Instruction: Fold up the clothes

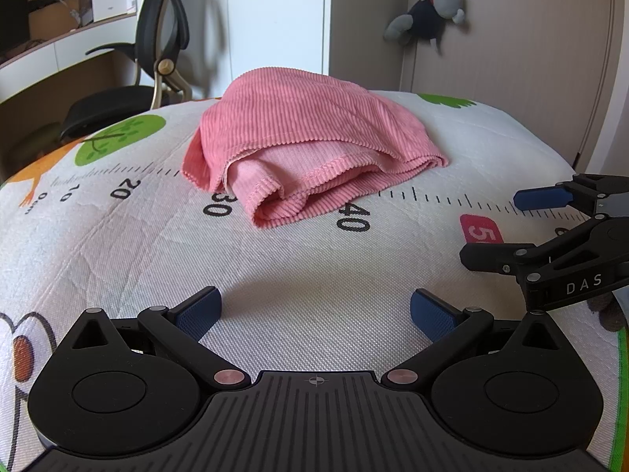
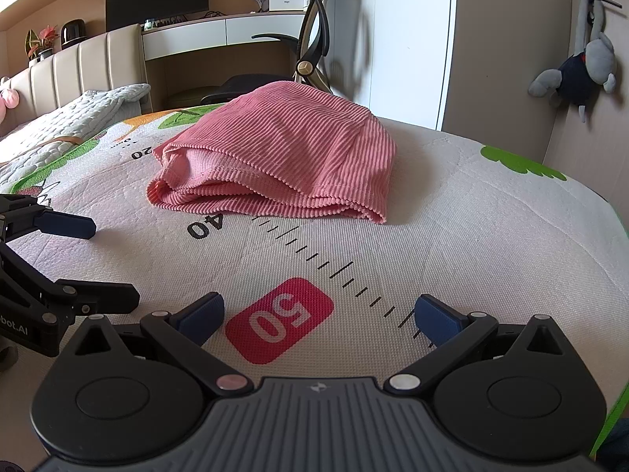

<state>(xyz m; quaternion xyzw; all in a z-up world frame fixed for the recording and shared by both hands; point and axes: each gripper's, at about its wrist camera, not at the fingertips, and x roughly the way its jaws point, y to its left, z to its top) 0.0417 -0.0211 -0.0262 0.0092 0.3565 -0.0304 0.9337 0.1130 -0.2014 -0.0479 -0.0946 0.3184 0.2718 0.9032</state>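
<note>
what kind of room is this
Most likely a bedroom that doubles as a study: a padded headboard and quilt on one side, a desk with an office chair, and a plush toy hanging on the wall.

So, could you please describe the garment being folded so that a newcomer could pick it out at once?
Look at the bed with the printed ruler mat. Near the numbers 30 and 40 lies a pink ribbed garment, folded into a bundle. It is the only pink cloth on the mat.
</note>
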